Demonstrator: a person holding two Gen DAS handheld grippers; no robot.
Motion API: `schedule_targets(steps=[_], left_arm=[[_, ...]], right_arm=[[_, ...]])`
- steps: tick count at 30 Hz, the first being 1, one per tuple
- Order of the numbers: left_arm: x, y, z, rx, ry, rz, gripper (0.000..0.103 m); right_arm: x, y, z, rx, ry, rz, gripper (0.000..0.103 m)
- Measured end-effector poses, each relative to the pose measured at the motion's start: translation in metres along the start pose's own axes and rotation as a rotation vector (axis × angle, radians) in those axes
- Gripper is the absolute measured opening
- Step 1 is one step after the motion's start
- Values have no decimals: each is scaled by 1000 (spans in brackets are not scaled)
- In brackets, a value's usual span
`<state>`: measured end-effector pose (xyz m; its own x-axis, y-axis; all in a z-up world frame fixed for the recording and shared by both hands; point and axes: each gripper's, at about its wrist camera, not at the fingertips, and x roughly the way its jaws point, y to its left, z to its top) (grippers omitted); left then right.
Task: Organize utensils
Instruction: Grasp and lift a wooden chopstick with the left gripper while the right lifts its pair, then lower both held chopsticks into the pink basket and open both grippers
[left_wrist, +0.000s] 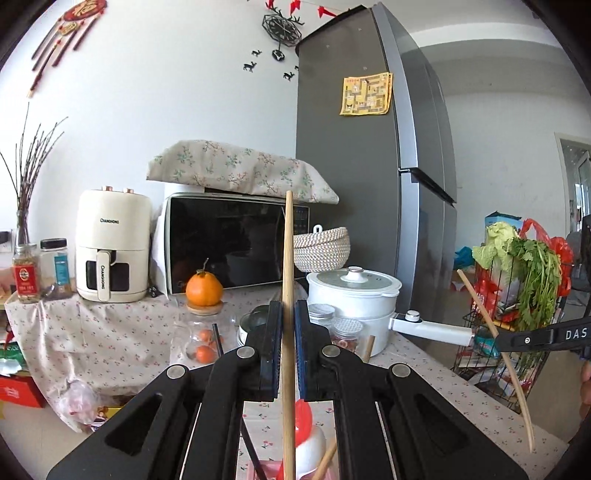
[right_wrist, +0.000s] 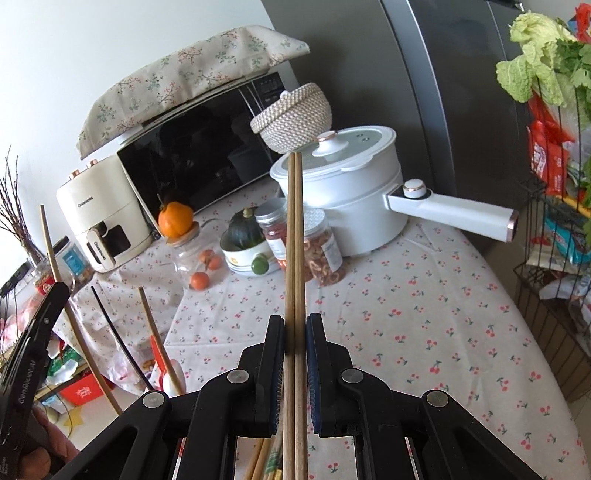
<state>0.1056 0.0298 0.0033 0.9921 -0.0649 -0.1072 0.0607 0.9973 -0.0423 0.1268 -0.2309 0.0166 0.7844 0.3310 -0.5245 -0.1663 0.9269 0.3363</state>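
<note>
left gripper (left_wrist: 288, 314) has its jaws pinched on a single wooden chopstick (left_wrist: 287, 258), standing near upright above the table (right_wrist: 424, 314), and over on the other side the right gripper (right_wrist: 295, 325) is clamped on a pair of wooden chopsticks (right_wrist: 295, 229), side by side between its jaws. both loads are up in the air, well above the cherry-print cloth. now the danger: these sticks are long and held low on their length, so any quick swing could lever them loose, and the pair in the right jaws looks likeliest to scissor apart or slide. below the left gripper sits a pink holder with a red-and-white spoon (left_wrist: 304, 424) and more chopsticks poking up, so a careless descent could jab those or tip the holder. the long tips also point toward the white electric pot (right_wrist: 343, 192), the jars (right_wrist: 325, 243) and the glass jar topped by an orange (right_wrist: 176, 218); sweep too wide and something gets knocked. the two grippers are close too, so a clash is possible.
</note>
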Motion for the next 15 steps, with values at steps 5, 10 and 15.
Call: schedule_targets(steps=[5, 10, 15], left_arm=[[13, -2, -15, 43, -9, 31, 7], [16, 3, -30, 27, 26, 60, 7], [9, 8, -31, 12, 113, 63, 17]], right_arm=[[9, 8, -1, -21, 11, 6, 8], [11, 14, -2, -42, -4, 6, 8], [4, 21, -1, -49, -53, 23, 8]])
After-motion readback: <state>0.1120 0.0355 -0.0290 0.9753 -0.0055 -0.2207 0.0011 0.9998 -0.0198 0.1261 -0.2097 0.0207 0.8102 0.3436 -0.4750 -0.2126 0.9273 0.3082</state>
